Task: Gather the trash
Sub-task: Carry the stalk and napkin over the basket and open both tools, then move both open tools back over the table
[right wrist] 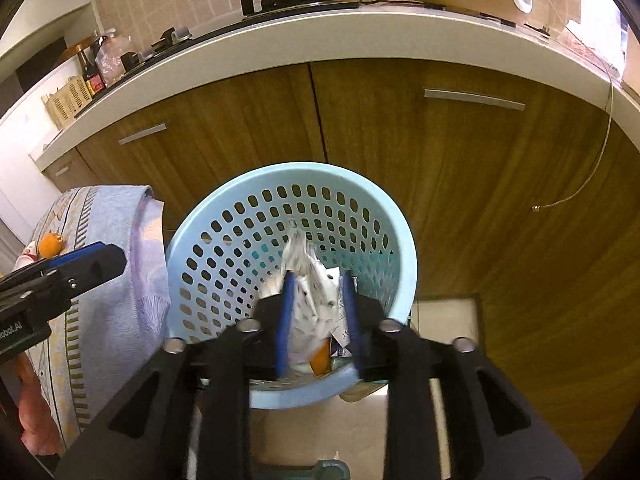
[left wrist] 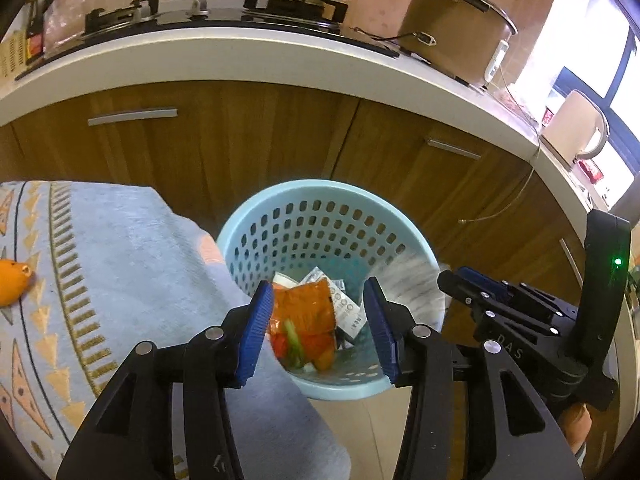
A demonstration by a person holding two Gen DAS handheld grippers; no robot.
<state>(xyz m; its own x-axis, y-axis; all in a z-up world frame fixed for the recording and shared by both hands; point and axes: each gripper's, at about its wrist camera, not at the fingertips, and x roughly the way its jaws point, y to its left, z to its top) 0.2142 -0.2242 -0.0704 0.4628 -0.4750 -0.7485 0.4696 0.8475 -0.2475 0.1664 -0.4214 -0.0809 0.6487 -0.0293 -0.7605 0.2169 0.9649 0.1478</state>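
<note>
While the left gripper is spread wide over the blue basket at frame centre, an orange wrapper is seen dropping, touching only one pad. The right gripper looks part-open around white crumpled paper; a firm clamp cannot be told, so the paper could catch on a pad and fall outside the rim.

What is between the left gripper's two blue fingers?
An orange wrapper, dropping from the open left gripper above the blue basket, in the left wrist view.

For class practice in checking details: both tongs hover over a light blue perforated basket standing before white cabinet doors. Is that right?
One slip: the cabinet doors are brown wood, not white, as the right wrist view shows. The left tongs and right tongs do hover over the light blue perforated basket.
</note>
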